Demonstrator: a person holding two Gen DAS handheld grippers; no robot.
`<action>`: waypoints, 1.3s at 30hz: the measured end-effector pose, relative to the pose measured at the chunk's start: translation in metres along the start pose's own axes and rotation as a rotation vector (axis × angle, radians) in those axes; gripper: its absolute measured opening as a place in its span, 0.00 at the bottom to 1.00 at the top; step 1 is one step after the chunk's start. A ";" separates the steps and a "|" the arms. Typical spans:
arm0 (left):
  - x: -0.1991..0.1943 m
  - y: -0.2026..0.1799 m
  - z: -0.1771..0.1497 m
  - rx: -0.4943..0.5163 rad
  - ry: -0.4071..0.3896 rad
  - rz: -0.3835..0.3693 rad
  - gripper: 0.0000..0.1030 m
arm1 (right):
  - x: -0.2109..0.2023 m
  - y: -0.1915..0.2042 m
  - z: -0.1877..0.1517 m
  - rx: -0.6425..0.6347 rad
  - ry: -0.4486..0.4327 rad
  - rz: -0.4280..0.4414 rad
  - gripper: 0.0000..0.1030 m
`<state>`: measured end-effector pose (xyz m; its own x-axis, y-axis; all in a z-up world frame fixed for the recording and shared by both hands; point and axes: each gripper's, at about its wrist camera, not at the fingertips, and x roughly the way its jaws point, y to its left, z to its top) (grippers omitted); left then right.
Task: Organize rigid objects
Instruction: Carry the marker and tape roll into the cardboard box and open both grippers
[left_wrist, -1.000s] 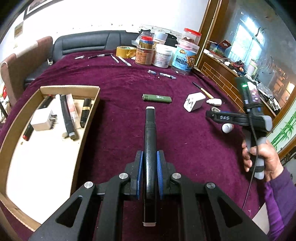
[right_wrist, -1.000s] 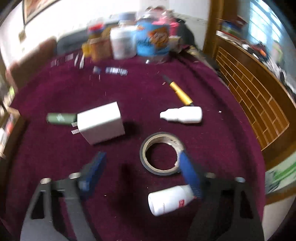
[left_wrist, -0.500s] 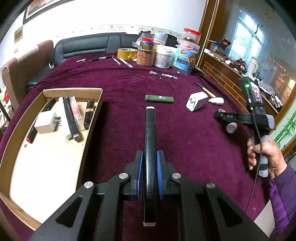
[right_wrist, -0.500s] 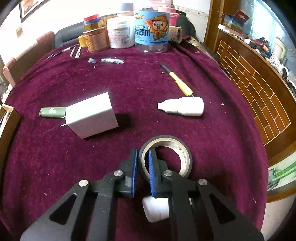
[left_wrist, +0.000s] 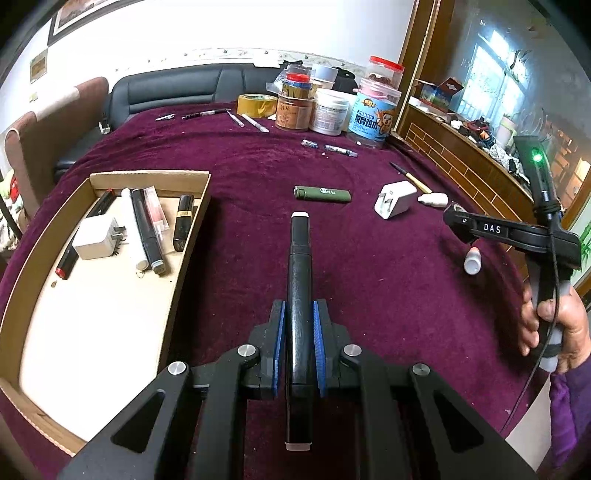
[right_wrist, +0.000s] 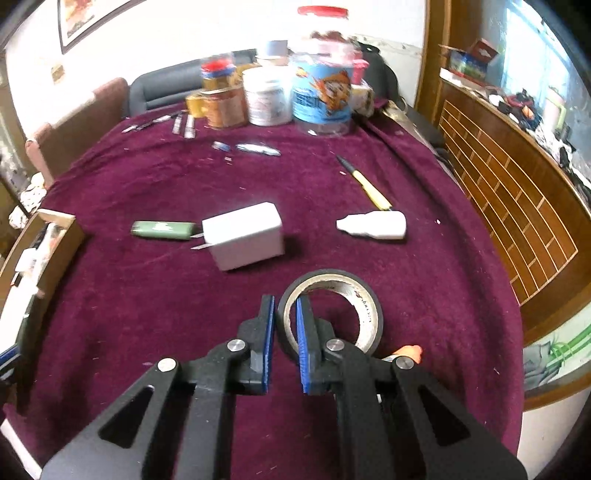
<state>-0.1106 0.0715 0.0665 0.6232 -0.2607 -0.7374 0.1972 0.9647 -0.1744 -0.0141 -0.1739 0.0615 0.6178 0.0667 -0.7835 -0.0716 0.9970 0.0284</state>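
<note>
Left wrist view. My left tongs (left_wrist: 298, 343) point forward and down over the surface (left_wrist: 229, 280), which is covered in a dark red cloth. They are pinching a black marker (left_wrist: 300, 280) between the blue pads; the marker lies along the line of the tongs, its pale tip facing away. To the left, a shallow cardboard tray (left_wrist: 184, 254) holds a white plug (left_wrist: 95, 238), several pens and markers, and a black and gold tube (left_wrist: 183, 221). Further ahead on the cloth lie a green lighter (left_wrist: 322, 193), a second white plug (left_wrist: 395, 199) and a small white bottle (left_wrist: 433, 199). At the right edge, a hand (left_wrist: 554, 325) with a purple sleeve grips the upright handle of my right tongs (left_wrist: 456, 218); the body reads "DAS" and a green lamp glows on top. A small white vial (left_wrist: 473, 260) lies just below them. At the far edge stand jars; their labels carry writing I cannot read.

Right wrist view, somewhat blurred. My right tongs (right_wrist: 284, 332) angle down, pressed together on the near wall of a black tape roll (right_wrist: 332, 310), one pad outside the ring and one inside. There is print on the roll's inner core, unreadable. Beyond lie the white plug (right_wrist: 243, 236) with its prongs toward the green lighter (right_wrist: 162, 229), the small white bottle (right_wrist: 373, 225) and a yellow pen (right_wrist: 369, 188). The tray's corner (right_wrist: 55, 229) shows at the left.
</note>
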 end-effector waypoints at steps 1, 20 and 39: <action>-0.002 0.001 0.000 -0.002 -0.003 -0.002 0.11 | -0.003 0.005 0.001 -0.008 -0.005 0.005 0.09; -0.028 0.163 0.007 -0.256 -0.005 0.115 0.11 | -0.039 0.177 0.018 -0.182 -0.001 0.357 0.09; 0.003 0.242 -0.006 -0.435 0.160 0.075 0.19 | 0.027 0.361 -0.012 -0.423 0.206 0.465 0.09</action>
<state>-0.0656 0.3045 0.0181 0.4926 -0.2133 -0.8437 -0.2011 0.9154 -0.3488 -0.0325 0.1872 0.0427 0.2890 0.4365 -0.8520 -0.6222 0.7621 0.1793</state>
